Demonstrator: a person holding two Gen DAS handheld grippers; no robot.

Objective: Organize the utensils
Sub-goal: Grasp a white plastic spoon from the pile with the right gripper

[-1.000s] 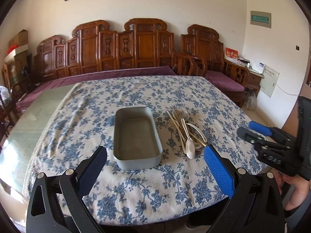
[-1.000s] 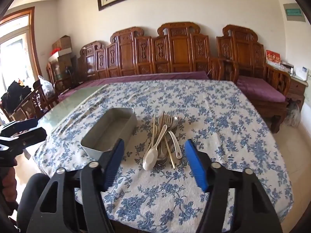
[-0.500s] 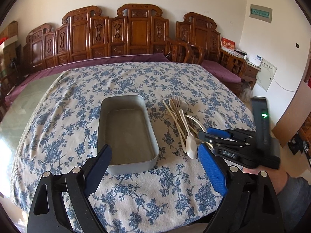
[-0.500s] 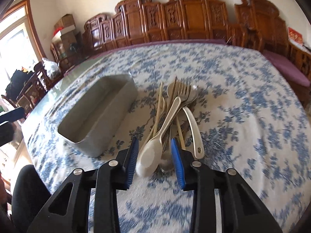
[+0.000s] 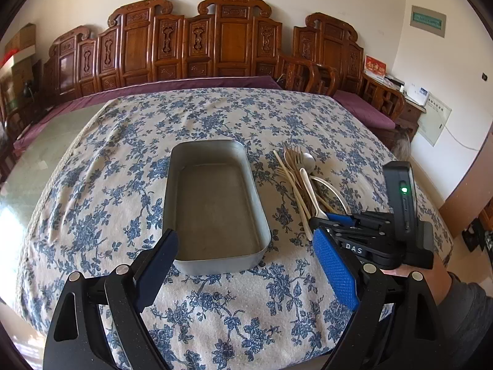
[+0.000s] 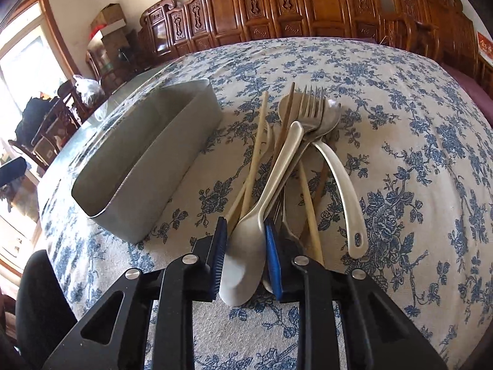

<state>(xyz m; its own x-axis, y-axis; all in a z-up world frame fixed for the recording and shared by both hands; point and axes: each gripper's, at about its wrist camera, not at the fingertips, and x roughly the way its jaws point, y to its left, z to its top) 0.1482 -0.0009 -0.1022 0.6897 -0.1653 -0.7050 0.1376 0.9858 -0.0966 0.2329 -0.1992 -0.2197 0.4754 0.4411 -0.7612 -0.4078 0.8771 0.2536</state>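
Before you lies the table's white cloth printed with blue flowers (image 5: 117,191), with the carved wooden bench (image 5: 222,40) along the wall behind it. On the cloth sits the empty rectangular grey metal tray (image 5: 212,206), its long side running away from you. Just to the right of it, apart from its wall, lies the pile of utensils (image 6: 295,154): pale chopsticks, metal forks and spoons and two white spoons, handles crossing.

Your left gripper (image 5: 246,265) hangs over the near end of the tray with its blue pads spread wide and nothing between them.

Your right gripper (image 6: 245,246) is down at the near end of the pile. Its jaws have just been closing, and the pads now bracket the bowl of the white ceramic spoon (image 6: 262,203), touching or all but touching its sides.
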